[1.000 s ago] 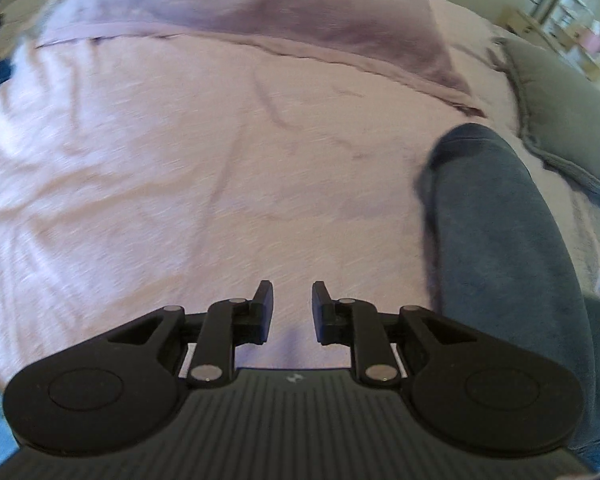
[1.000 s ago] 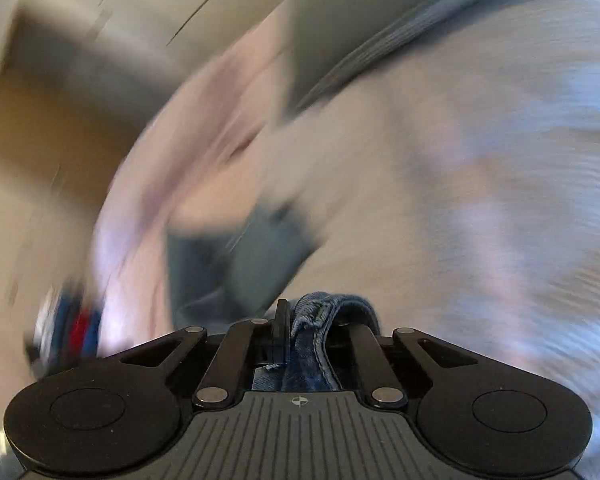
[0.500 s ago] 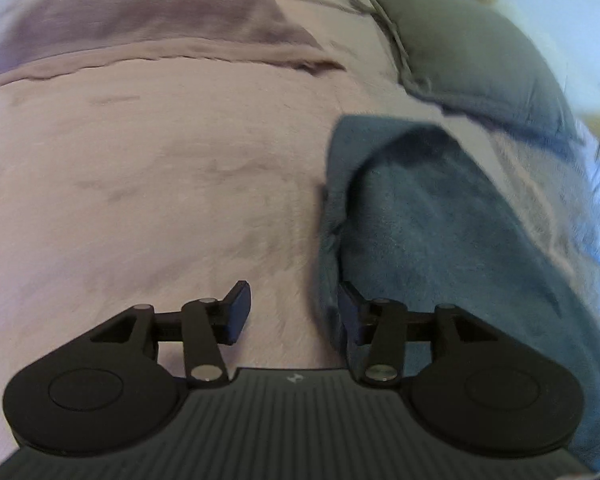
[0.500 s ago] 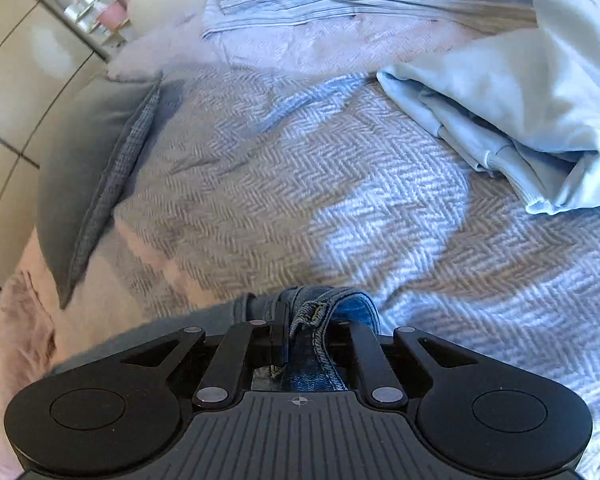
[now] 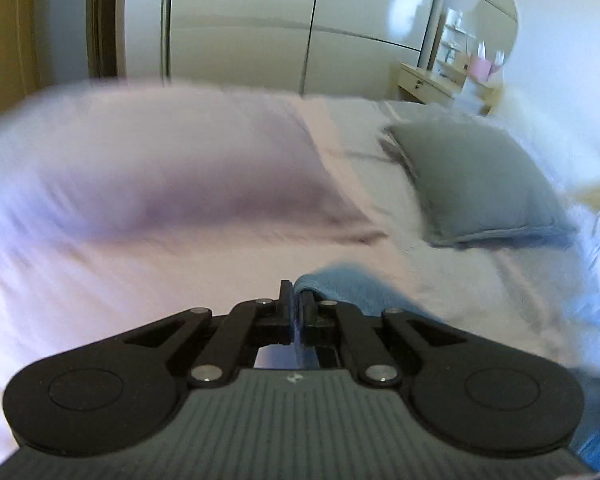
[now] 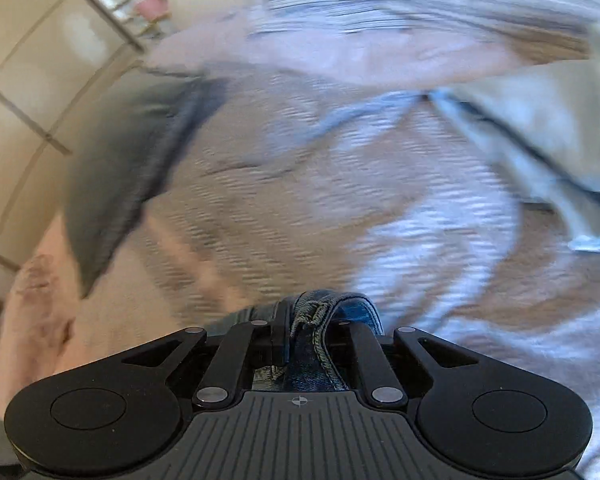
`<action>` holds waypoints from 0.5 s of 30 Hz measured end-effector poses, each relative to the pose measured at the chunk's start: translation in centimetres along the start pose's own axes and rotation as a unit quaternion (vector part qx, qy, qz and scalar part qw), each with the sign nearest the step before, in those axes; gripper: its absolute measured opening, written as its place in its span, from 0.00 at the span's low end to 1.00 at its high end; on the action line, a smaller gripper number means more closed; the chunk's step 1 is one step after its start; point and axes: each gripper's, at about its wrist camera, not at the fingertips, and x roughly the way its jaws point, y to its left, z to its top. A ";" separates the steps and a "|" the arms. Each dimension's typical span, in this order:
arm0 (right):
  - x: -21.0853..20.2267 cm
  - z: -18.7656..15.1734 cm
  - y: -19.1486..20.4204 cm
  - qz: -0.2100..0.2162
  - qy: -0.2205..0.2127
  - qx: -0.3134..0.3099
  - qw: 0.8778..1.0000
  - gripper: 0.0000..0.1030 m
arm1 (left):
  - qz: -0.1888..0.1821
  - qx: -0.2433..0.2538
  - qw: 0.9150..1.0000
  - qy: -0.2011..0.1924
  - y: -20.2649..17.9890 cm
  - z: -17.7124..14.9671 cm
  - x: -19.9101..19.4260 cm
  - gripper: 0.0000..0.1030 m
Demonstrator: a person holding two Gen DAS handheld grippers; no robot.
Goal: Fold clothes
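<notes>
A pair of blue jeans (image 5: 352,284) lies on the bed to the right of my left gripper (image 5: 296,304), which is shut on the denim edge, the cloth pinched between its black fingers. In the right wrist view my right gripper (image 6: 304,320) is shut on a folded, seamed edge of the same jeans (image 6: 340,308), which bunches up between the fingers. Most of the garment is hidden below both grippers.
A pink bedspread (image 5: 140,264) covers the bed, with a mauve pillow (image 5: 172,168) and a grey cushion (image 5: 476,184) at its head. A grey herringbone blanket (image 6: 340,200) and a pale blue garment (image 6: 540,128) lie ahead of the right gripper. Wardrobe doors (image 5: 240,20) and a dresser (image 5: 432,80) stand behind.
My left gripper has closed on the jeans' edge and tipped up toward the headboard. My right gripper keeps its hold and has shifted slightly; its view is blurred.
</notes>
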 end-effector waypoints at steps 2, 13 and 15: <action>1.1 -0.2 2.1 0.021 0.003 -0.031 0.999 0.07 | 0.041 0.052 0.998 0.009 0.7 2.0 -1.2 0.08; 5.5 -1.0 7.4 -0.025 0.015 -0.082 0.996 0.17 | 0.100 0.033 0.979 0.174 5.4 -5.3 5.2 0.37; 5.2 -1.0 7.0 -0.031 0.017 -0.084 0.996 0.34 | 0.099 -0.017 0.976 0.191 6.6 -8.7 4.2 0.39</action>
